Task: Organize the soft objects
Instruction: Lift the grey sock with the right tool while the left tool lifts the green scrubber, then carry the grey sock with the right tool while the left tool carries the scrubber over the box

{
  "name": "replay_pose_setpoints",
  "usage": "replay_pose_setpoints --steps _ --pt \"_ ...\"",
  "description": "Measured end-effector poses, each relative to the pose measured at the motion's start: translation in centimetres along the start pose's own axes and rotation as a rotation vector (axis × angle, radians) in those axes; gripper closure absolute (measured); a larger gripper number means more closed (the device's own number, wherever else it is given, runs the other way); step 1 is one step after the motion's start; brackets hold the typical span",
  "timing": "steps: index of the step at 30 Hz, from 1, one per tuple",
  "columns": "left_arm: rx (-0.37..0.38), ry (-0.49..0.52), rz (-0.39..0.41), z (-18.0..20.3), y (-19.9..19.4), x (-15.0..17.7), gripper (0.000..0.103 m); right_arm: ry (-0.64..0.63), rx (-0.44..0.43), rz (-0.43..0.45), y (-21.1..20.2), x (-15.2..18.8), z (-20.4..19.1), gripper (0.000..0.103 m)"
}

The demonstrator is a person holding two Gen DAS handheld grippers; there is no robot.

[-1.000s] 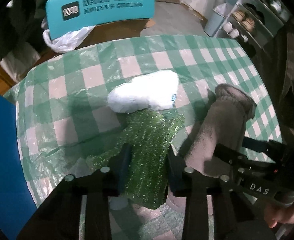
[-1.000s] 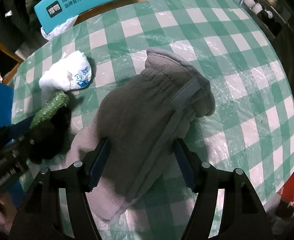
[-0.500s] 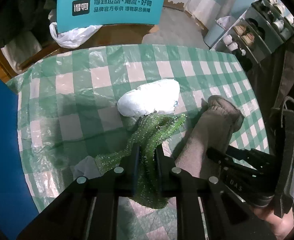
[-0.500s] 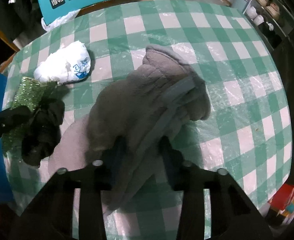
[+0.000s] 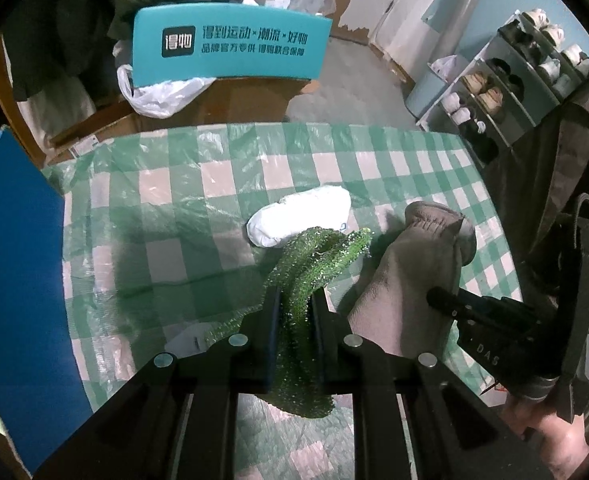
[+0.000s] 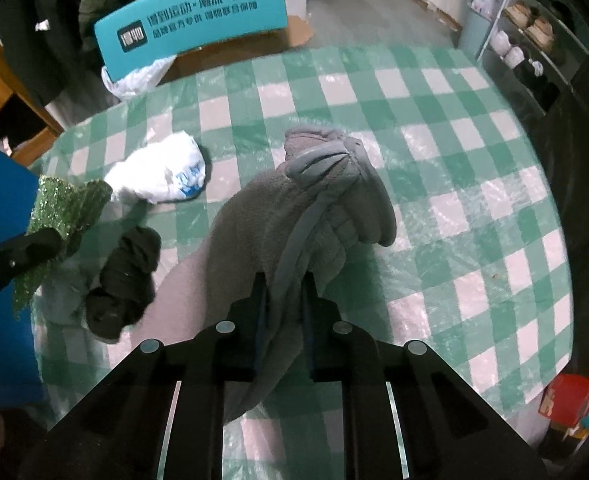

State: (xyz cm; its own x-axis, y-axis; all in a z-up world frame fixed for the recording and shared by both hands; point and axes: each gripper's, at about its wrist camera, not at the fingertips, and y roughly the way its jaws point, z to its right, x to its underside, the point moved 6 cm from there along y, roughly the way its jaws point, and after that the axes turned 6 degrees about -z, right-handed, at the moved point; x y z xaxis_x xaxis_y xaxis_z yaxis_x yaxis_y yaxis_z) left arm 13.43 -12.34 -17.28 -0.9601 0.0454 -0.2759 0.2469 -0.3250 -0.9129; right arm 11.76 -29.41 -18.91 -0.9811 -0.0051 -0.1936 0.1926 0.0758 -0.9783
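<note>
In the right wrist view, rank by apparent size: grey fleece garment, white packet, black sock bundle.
1. grey fleece garment, though nearest the camera.
2 and 3. white packet and black sock bundle look alike; no ranking.

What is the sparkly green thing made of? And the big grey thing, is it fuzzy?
The green cloth looks like glittery, tinsel-like fabric: tiny bright flecks all over, and it folds limply. The grey garment looks like soft fleece: matte, fuzzy nap, with smoother trim along one edge.

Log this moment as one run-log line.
left gripper: shut on green glitter cloth | right gripper: just closed, shut on grey fleece garment | both lifted off checked tablecloth
</note>
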Motion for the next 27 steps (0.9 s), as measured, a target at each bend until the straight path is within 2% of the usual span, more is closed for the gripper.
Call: replay_pose_setpoints --steps 12,27 --pt "0.001 0.016 0.074 0.3 -4.1 0.5 0.089 -0.077 0.066 0.125 -4.8 -0.9 -1.5 0.090" --pt "-0.018 0.027 0.149 -0.2 -8.8 2.0 0.089 -0.129 0.037 0.232 -10.1 -1.2 -3.7 0.090"
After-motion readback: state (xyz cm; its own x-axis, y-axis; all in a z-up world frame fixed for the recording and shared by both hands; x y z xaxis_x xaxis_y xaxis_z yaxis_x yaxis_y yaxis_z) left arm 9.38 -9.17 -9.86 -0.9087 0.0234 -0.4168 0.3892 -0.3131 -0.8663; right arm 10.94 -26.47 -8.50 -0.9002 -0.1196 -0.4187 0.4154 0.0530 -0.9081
